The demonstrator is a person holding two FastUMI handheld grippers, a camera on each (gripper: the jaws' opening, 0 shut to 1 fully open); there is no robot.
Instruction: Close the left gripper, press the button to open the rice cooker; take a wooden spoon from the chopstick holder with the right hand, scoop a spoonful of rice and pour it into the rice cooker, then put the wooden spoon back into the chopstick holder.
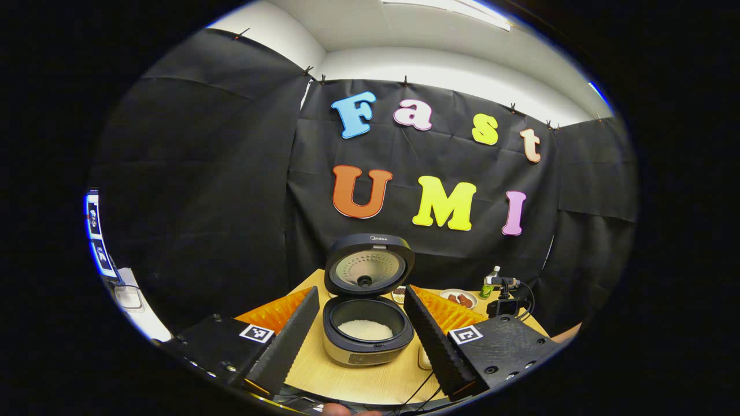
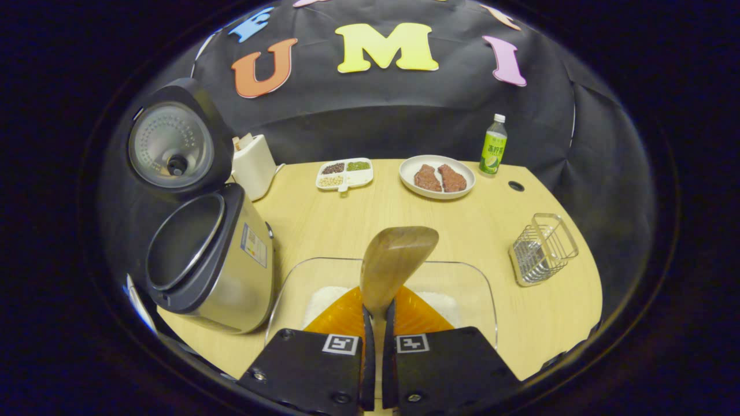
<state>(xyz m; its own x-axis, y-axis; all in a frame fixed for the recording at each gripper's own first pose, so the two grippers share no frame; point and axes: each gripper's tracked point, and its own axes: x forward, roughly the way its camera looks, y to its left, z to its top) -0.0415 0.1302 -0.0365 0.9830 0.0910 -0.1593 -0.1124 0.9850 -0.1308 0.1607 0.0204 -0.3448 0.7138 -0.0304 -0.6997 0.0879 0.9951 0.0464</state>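
A pale wooden tabletop (image 2: 347, 219) runs back to black cloth walls. At left of the right gripper view the rice cooker (image 2: 214, 254) stands with its lid up; in the left gripper view it sits centre frame with white rice already in the pot.

The right hand-held gripper (image 2: 376, 323) is clamped on the handle of the wooden spoon (image 2: 396, 260), whose bowl sticks up and looks empty above the clear rice tray (image 2: 480, 283) at bottom centre. The left hand-held gripper (image 1: 361, 323) hangs with its jaws spread wide, facing the cooker and gripping nothing.

The step in hand looks like either another scoop or the return of the spoon. To return it, carry the spoon to the wire chopstick holder (image 2: 543, 248) at right, tip it handle-down or bowl-down squarely over the opening, and release only once it rests inside.

The path rightwards is open; the tray's near wall and the tabletop's curved right edge just beyond the holder are the things to mind. The plate of meat (image 2: 436, 176), bottle (image 2: 493, 144) and divided dish (image 2: 345, 173) lie well back.
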